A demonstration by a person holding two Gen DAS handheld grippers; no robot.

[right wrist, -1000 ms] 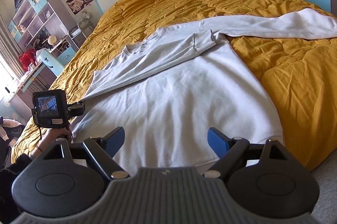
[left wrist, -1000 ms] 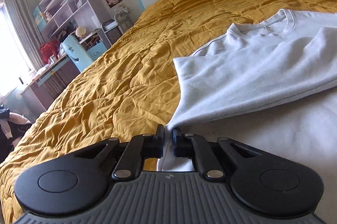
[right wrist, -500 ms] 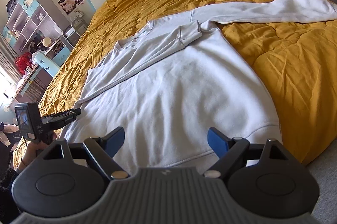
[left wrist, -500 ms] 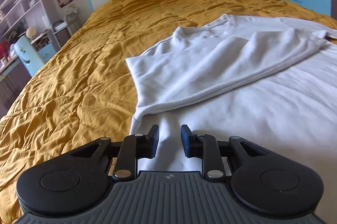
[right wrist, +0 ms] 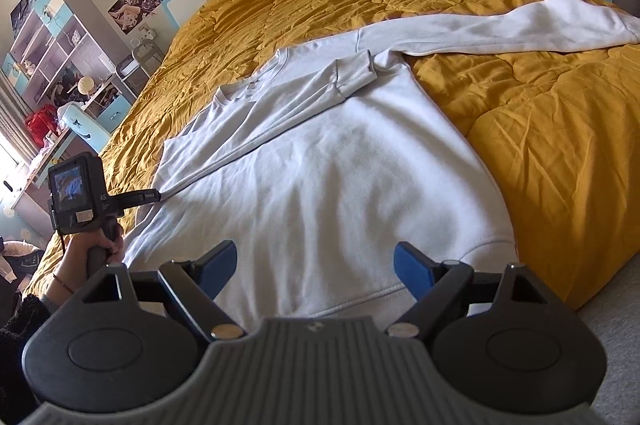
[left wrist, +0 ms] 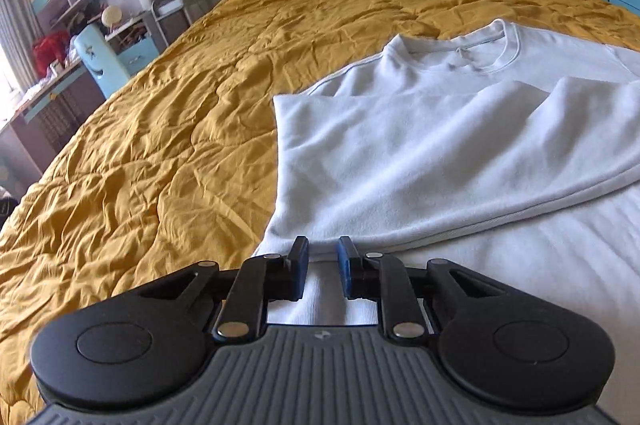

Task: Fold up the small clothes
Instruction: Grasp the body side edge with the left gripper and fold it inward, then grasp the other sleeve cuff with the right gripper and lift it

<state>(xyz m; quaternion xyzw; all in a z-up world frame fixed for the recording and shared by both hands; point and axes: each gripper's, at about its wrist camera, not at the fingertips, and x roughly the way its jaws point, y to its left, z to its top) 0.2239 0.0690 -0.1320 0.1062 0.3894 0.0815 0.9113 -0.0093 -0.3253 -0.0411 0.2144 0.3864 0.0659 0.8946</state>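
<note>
White fleece sweatshirt (right wrist: 340, 185) lies flat on the bed (left wrist: 160, 153), collar toward the headboard. One sleeve (left wrist: 460, 161) is already folded across the chest, so that side has a straight edge; the other sleeve (right wrist: 500, 29) is stretched out over the quilt and not yet folded, I judge.

My left gripper (left wrist: 323, 267) points down at the sweatshirt's left side, just below the folded sleeve's lower edge. Its jaws have just been closing and stand narrowly apart; cloth lies under the gap, but I see nothing pinched, so I read them as released. My right gripper (right wrist: 316, 265) hovers over the hem (right wrist: 400, 295) with jaws spread wide, grasping nothing.

Quilt is bare to the left of the sweatshirt and beyond the collar, leaving room to sweep. The bed's edge falls away just right of the hem corner.
</note>
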